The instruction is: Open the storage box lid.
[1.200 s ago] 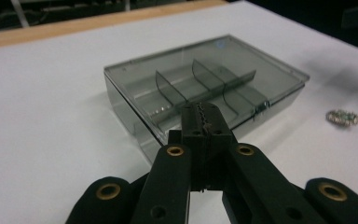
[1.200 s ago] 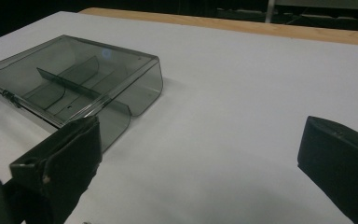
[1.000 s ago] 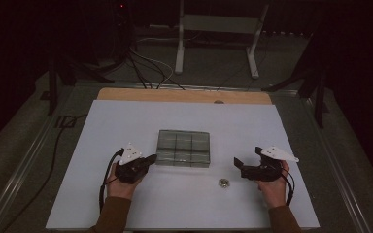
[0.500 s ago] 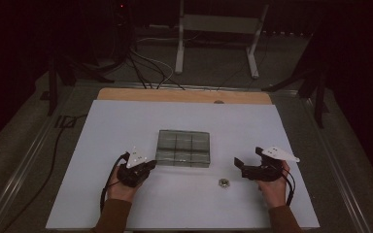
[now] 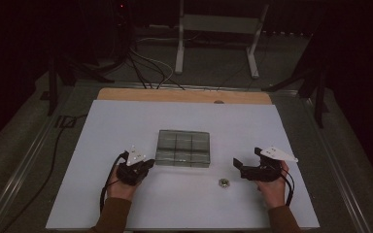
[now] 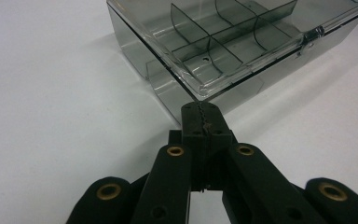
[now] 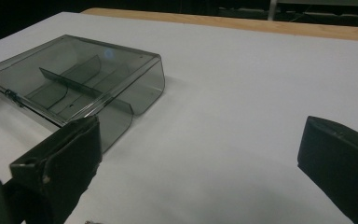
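A smoky clear compartment box (image 5: 183, 148) lies with its lid closed in the middle of the white board. My left gripper (image 5: 149, 163) is shut with nothing in it. Its tips (image 6: 200, 111) sit right at the box's (image 6: 223, 46) near left corner; I cannot tell whether they touch it. My right gripper (image 5: 236, 165) is off the box's right side and points toward it. In the right gripper view this gripper (image 7: 200, 140) stands wide open over bare board, with the box (image 7: 74, 79) ahead at the left. A small metal nut (image 5: 223, 182) lies between the two hands.
The white board (image 5: 126, 121) rests on a table with a wooden strip (image 5: 184, 95) along its far edge. A black cable (image 5: 58, 145) runs down the left side. A metal stand (image 5: 213, 29) and more cables are on the floor behind.
The left gripper has shifted slightly by the box's front left corner. The right gripper, box and nut have stayed in place.
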Available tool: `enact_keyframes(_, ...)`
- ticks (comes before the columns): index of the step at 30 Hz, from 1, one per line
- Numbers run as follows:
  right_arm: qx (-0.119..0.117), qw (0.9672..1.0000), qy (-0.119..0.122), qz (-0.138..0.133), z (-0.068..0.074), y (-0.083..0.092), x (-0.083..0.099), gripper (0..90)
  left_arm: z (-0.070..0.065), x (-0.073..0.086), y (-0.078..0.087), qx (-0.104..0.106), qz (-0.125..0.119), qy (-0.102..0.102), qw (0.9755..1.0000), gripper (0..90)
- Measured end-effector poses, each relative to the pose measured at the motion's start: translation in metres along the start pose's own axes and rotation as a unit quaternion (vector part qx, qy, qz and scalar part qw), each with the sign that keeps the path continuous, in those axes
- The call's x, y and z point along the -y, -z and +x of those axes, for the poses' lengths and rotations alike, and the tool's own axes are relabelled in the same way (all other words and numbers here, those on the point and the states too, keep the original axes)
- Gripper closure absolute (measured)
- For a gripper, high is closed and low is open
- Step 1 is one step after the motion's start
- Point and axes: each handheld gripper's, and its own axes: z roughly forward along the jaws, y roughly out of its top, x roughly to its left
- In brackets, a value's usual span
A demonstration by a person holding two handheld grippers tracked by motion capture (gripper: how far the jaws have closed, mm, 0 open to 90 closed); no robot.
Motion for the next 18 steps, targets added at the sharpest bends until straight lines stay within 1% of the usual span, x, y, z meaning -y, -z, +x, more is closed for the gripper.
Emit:
enact_keyframes(4, -0.003, 1.0, -0.001, -0.002, 0.0005, 0.0001, -0.0001, 0.0, -0.0004, 0.0, -0.0011, 0.001, 0.0, -0.001, 1.0, 90.0)
enact_keyframes(16, -0.004, 1.0, 0.004, -0.004, 0.0019, 0.0005, -0.0003, 0.0, -0.0015, -0.0007, -0.0024, 0.001, -0.007, 0.006, 1.0, 90.0)
enact_keyframes(18, -0.006, 1.0, 0.004, -0.005, 0.0023, 0.0006, -0.0005, 0.0, -0.0019, -0.0009, -0.002, 0.001, -0.011, 0.008, 0.9999, 90.0)
